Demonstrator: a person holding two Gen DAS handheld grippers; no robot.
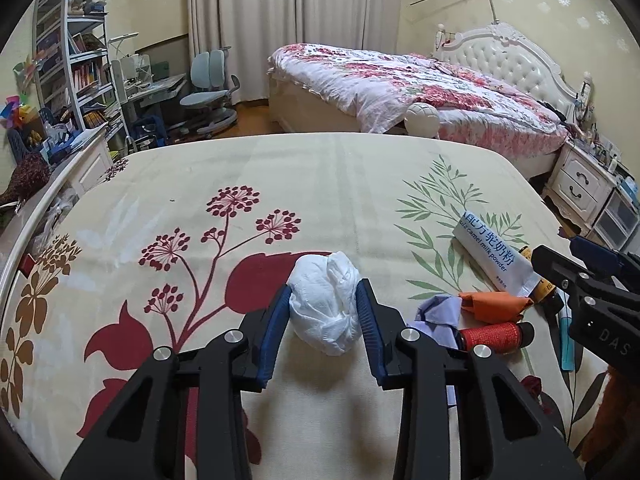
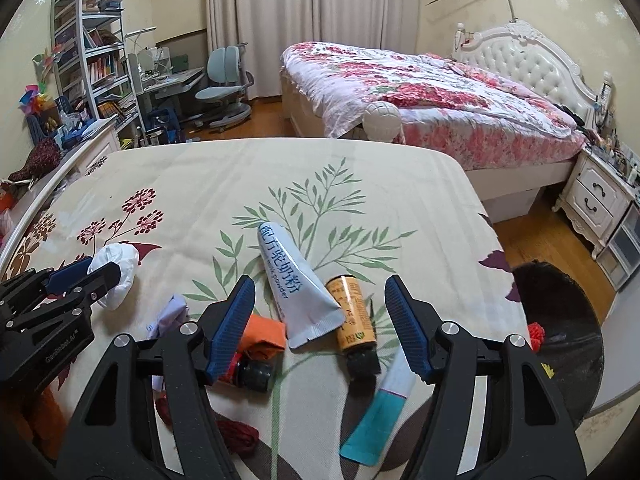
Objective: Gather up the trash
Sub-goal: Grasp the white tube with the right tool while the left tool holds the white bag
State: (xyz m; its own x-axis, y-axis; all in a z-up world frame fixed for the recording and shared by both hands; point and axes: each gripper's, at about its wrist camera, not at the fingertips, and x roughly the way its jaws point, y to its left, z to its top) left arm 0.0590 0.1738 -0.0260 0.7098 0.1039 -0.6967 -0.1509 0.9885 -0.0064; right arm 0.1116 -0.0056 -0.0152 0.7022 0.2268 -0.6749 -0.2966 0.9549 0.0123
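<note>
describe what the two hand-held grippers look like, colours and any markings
Both match: the left hand-held gripper and the right hand-held gripper have black angular plastic frames, silver round bolt heads at the joints, and two fingers faced with blue ribbed pads. Pale lettering is printed on each body's side, only partly readable. No cables, sleeves or hands show.

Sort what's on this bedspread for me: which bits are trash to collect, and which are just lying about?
Trash, likely:
white crumpled tissue, in the left claw
milk powder sachet
purple paper scrap
orange wrapper

Lying about, probably:
red thread spool
yellow bottle
teal tube
</note>
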